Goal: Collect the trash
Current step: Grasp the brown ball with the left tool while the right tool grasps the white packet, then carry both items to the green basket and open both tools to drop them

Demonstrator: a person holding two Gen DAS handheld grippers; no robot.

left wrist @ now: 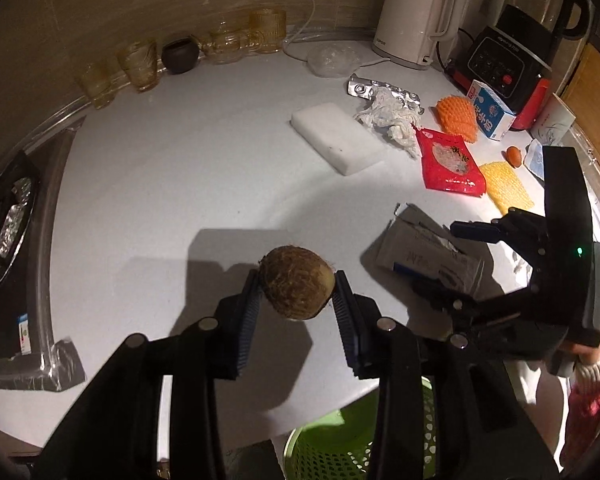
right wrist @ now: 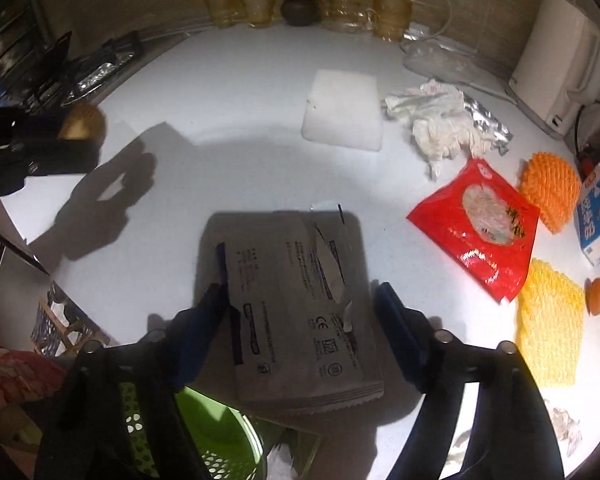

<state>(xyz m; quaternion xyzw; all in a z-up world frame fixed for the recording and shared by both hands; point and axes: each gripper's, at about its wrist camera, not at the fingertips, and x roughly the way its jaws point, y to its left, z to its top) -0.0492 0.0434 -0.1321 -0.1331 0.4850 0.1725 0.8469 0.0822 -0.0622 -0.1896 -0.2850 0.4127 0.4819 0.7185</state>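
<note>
My left gripper [left wrist: 296, 296] is shut on a brown hairy root [left wrist: 298, 286], held above the white counter [left wrist: 180, 184]. The right wrist view shows that root [right wrist: 82, 122] at the far left. My right gripper [right wrist: 300, 296] points down over a flat grey pouch [right wrist: 300, 300] that lies at the counter's front edge. Its jaws straddle the pouch: the left pad overlaps one side, the right pad stands a sliver off the other. In the left wrist view the right gripper [left wrist: 458, 260] is low on the right, over the pouch [left wrist: 424, 254]. A green mesh bin [left wrist: 340, 448] stands below the counter edge.
Spread over the counter are a white foam block [right wrist: 342, 110], crumpled tissue [right wrist: 440, 124], a red packet [right wrist: 480, 228], orange [right wrist: 550, 190] and yellow [right wrist: 550, 320] foam nets, and a blue carton [right wrist: 598, 216]. A kettle [left wrist: 414, 12], a blender [left wrist: 504, 60] and glass cups [left wrist: 140, 64] line the back.
</note>
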